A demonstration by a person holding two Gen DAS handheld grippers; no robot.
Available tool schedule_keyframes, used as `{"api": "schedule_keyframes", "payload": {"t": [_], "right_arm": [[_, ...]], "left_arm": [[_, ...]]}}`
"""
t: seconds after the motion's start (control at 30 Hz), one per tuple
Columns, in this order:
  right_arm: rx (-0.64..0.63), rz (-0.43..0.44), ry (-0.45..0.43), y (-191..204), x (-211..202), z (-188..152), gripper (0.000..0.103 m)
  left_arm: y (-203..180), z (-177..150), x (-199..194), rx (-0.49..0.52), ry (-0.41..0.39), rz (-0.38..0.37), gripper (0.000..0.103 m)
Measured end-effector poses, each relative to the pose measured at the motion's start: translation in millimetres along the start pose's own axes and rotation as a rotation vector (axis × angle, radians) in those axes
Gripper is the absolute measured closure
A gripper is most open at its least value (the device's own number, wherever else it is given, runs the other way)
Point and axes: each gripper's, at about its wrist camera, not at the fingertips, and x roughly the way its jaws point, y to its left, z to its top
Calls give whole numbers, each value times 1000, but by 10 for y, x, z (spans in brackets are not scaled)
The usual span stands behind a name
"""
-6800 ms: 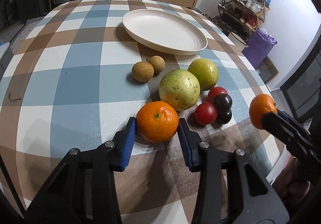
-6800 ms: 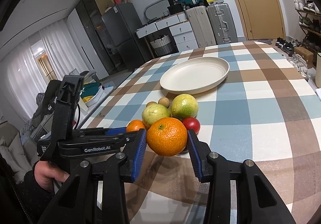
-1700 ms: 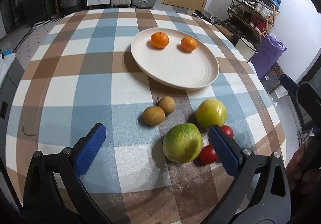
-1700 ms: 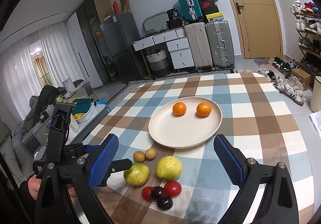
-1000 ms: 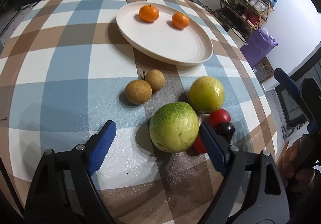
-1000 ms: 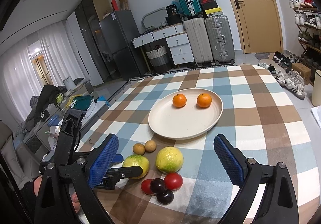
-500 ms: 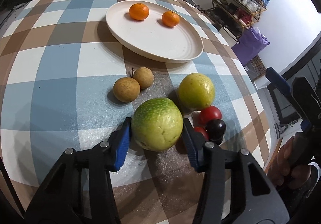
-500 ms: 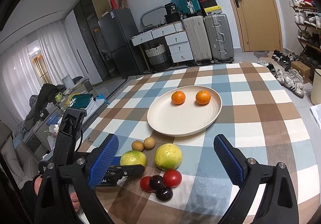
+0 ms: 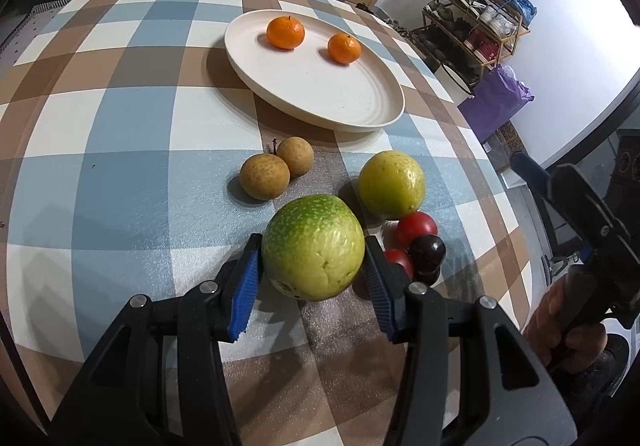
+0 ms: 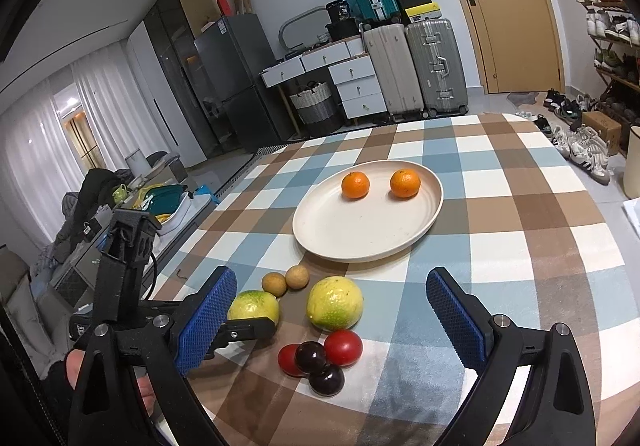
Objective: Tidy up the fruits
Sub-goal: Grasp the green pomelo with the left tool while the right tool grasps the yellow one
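My left gripper (image 9: 312,246) is shut on a large green fruit (image 9: 314,246), its blue pads pressing both sides just above the checked tablecloth. A yellow-green fruit (image 9: 391,184) lies right behind it. Two brown round fruits (image 9: 264,179) lie to the left. Red tomatoes (image 9: 416,228) and dark plums (image 9: 427,251) cluster to the right. Farther back, a cream plate (image 9: 320,118) holds two oranges (image 9: 285,31). My right gripper (image 10: 330,302) stands wide open and empty, above the near fruit cluster (image 10: 316,358).
The table's edge (image 9: 508,246) runs close to the right of the tomatoes. A hand (image 9: 568,330) holds the right gripper past that edge. Off the table, a shoe rack (image 9: 480,22) and purple bag (image 9: 496,98) stand at the right, and suitcases (image 10: 416,66) stand behind.
The left gripper's jaws went from wide open around the green fruit to closed on it, and the gripper moved slightly closer. The right gripper stayed open in place.
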Motion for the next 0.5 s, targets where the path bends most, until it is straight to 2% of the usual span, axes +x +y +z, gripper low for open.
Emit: {"api": "schedule_keyframes", "payload": {"t": [0.5], "right_arm": [[21,14,123,-18,407,-117,5]], "left_arm": [[155,-61,-220,-35,-30,-1,57]]}}
